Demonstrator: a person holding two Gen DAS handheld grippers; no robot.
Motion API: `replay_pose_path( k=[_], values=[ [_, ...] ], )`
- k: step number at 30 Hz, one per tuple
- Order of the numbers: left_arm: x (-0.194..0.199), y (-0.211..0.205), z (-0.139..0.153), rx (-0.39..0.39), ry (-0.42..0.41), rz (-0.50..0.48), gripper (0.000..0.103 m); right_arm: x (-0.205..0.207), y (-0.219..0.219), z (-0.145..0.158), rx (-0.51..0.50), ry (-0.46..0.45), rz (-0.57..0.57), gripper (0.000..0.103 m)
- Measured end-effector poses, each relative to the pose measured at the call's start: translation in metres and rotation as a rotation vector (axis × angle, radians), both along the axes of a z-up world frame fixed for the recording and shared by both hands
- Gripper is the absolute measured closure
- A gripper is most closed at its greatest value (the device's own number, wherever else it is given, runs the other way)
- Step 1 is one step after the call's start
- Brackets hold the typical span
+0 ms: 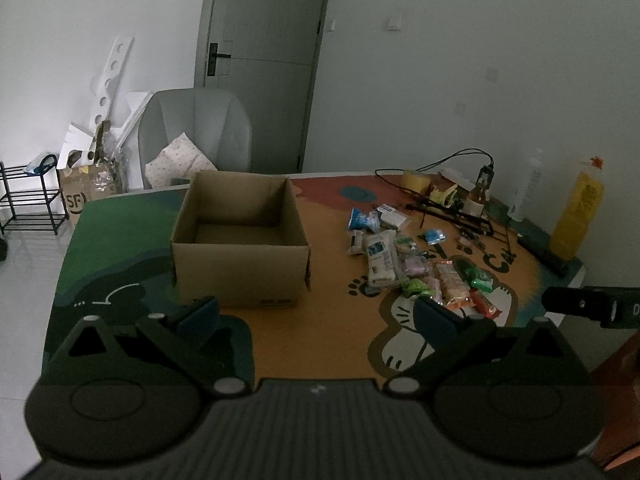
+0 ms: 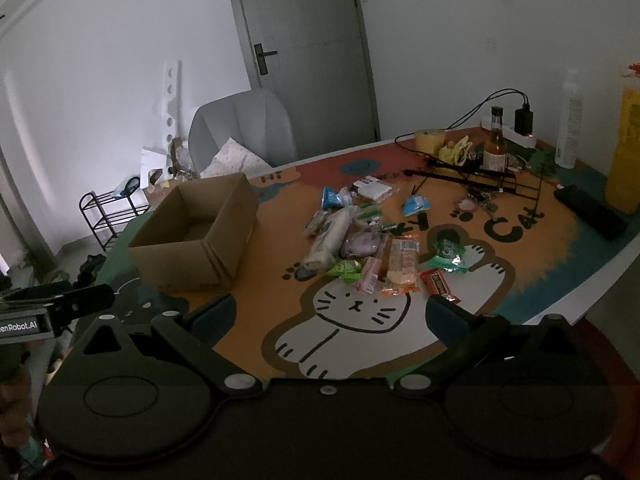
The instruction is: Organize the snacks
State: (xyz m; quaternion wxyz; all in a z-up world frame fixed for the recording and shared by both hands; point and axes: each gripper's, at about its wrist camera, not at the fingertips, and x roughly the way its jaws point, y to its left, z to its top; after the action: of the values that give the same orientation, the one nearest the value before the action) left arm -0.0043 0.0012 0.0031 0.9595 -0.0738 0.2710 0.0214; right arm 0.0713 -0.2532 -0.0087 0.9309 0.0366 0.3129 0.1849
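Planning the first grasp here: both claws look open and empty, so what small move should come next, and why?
Probably ease the right claw forward and down toward the red snack bar, the nearest packet in the pile. Both claws are open and hold nothing, the cardboard box looks empty, and the left claw sits nearer the box.

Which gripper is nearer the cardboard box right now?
Left. The left gripper hangs open just in front of the cardboard box; the right gripper hangs open over the cat drawing, with the box off to its left.
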Motion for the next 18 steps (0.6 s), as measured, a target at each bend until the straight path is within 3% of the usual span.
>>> replay_pose_path(
  k=[18],
  values=[
    [0.0010,-0.0041,0.0012,0.006,-0.004,-0.010,0.000,-0.0018,-0.0046,0.0039,0.002,-0.016,-0.014,0.000]
  ],
)
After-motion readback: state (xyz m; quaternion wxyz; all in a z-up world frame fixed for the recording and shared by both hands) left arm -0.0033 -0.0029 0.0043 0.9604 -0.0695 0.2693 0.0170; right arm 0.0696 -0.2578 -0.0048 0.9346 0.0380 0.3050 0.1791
